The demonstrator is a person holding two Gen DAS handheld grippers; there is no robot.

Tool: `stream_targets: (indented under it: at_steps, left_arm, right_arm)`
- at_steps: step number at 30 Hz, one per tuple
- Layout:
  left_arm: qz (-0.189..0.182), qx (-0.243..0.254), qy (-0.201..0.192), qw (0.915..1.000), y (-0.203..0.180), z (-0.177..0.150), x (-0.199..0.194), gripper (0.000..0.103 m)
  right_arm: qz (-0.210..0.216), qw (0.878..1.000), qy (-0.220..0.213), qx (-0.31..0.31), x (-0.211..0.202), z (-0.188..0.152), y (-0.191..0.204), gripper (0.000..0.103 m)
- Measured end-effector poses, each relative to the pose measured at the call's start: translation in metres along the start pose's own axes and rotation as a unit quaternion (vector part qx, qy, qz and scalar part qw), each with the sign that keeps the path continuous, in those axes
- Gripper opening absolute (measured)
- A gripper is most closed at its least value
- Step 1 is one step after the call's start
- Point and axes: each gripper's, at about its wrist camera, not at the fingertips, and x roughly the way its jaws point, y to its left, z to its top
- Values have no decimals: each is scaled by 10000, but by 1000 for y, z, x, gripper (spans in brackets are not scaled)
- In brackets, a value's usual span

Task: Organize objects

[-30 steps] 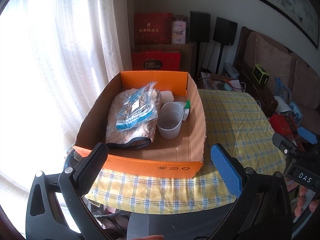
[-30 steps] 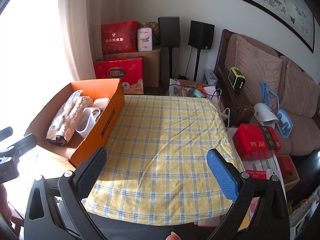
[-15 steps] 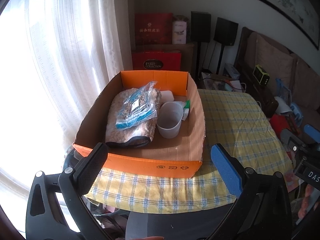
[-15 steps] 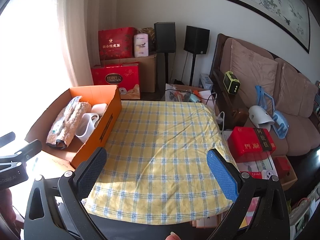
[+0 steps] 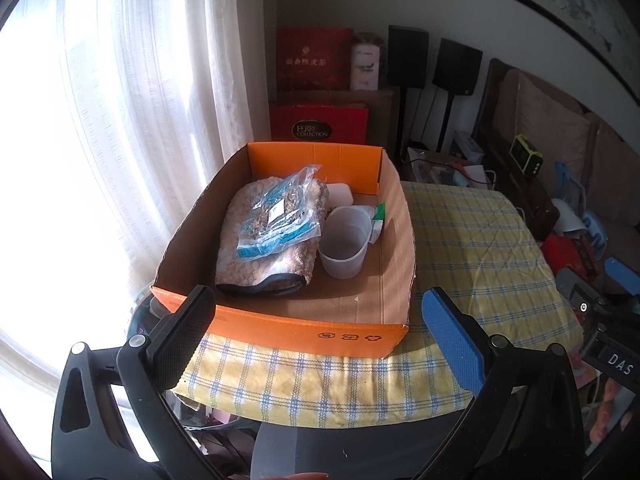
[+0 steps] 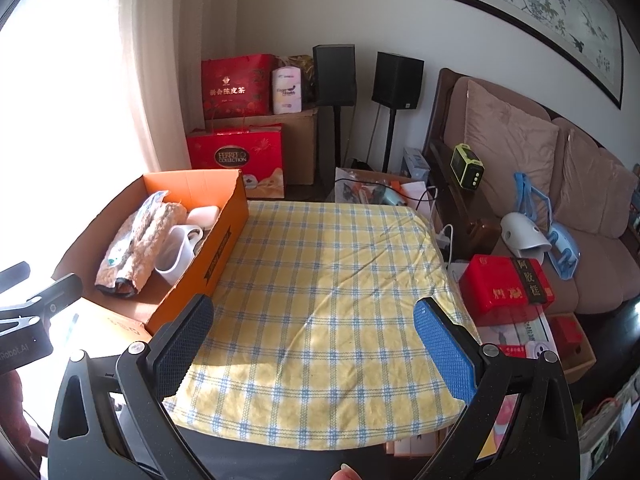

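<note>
**Inspector:** Your left gripper hangs in front of the orange cardboard box, jaws wide apart and holding nothing. Your right gripper is over the yellow checked cloth on the surface, jaws likewise spread and holding nothing.

**Operator:** And the items?

**Inspector:** All inside the box, which sits at the cloth's window-side edge. A folded fleecy towel lies along the box's left side, with a clear bag of dried goods on top of it. A translucent measuring cup stands upright just beside the towel. Behind it lies a white case; a small green-and-white packet leans by the cup. The rest of the cloth carries nothing.
</note>
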Motion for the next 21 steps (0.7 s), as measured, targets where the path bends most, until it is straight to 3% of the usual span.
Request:
stream_targets:
  at_steps: [21]
  left_arm:
    - [24, 21, 15, 10000, -2, -1, 2, 103]
  right_arm:
    - [41, 10000, 27, -1, 2, -1, 0, 101]
